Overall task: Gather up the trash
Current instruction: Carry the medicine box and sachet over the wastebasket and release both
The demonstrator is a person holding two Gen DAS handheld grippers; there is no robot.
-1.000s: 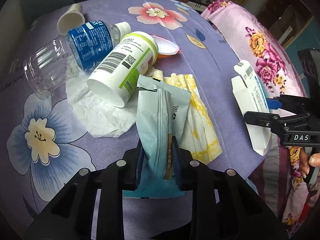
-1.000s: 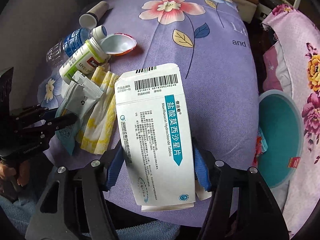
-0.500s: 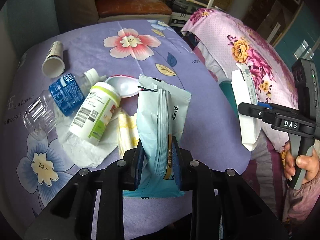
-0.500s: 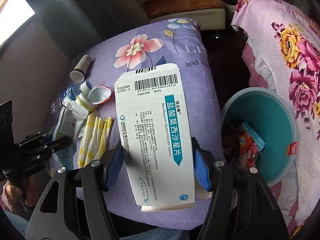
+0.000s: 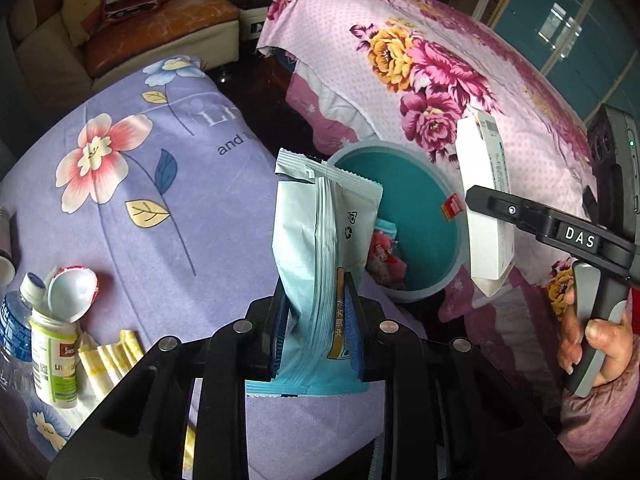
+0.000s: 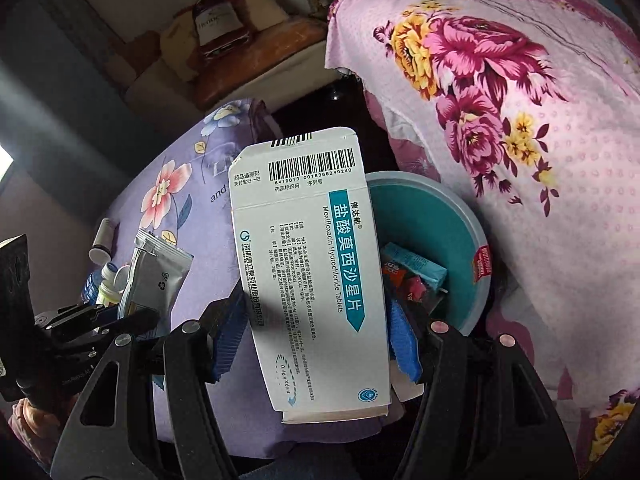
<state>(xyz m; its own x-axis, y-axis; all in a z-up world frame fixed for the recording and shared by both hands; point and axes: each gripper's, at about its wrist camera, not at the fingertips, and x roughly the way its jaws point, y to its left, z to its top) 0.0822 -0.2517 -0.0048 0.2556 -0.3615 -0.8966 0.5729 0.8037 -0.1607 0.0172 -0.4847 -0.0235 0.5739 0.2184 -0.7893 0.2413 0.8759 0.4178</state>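
Observation:
My left gripper (image 5: 318, 312) is shut on a pale blue foil packet (image 5: 320, 240) and holds it upright in the air, just left of a teal bin (image 5: 416, 216). My right gripper (image 6: 316, 336) is shut on a white medicine box (image 6: 312, 272) with a barcode, held over the bin's (image 6: 460, 224) near left side. The bin holds red and blue wrappers (image 6: 412, 276). The right gripper also shows in the left wrist view (image 5: 488, 204), and the left one in the right wrist view (image 6: 132, 316).
On the purple flowered table (image 5: 160, 220) lie a water bottle (image 5: 10, 332), a green-labelled pill bottle (image 5: 54, 352), a small white cup (image 5: 72, 292) and yellow paper strips (image 5: 112, 356). A pink flowered cover (image 5: 460, 60) lies behind the bin. A sofa (image 5: 140, 28) stands far back.
Both grippers have swung right, away from the table's trash pile, and lifted. The teal bin has come into view under the box and beside the packet.

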